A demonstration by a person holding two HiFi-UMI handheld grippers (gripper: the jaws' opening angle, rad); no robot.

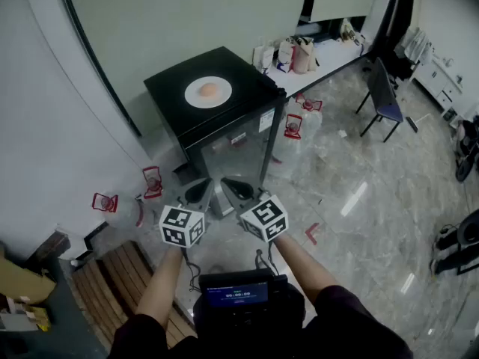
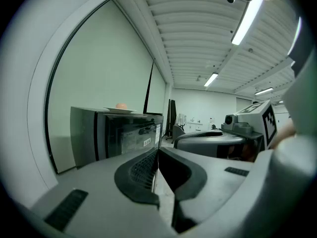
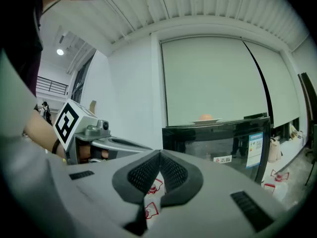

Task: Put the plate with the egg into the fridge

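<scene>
The black fridge (image 1: 243, 77) stands by the far wall, left of centre, with its glass door closed. On its top sits the white plate (image 1: 191, 96), and the egg (image 1: 209, 90) lies in the middle of it. Plate and egg are well apart from both grippers.

The person holds the 2 grippers side by side near the body, close to each other and pointing toward the fridge. The left gripper (image 1: 196, 192) has its jaws pressed together at the tips, with nothing between them. The right gripper (image 1: 239, 188) has its jaws pressed together too, and it is also empty. Each gripper's own view shows the fridge front ahead, with the plate and egg on top above the level of the jaws.

A dark device with a lit screen (image 1: 239, 294) hangs at the person's chest, between the forearms. A slatted wooden bench (image 1: 112, 283) lies on the near left. Several red-and-white items (image 1: 293, 126) rest on the marble floor (image 1: 359, 170) around the fridge; what they are cannot be told. To the far right are a counter (image 1: 337, 54) with bags (image 1: 292, 54) on it and a dark chair (image 1: 383, 96).
</scene>
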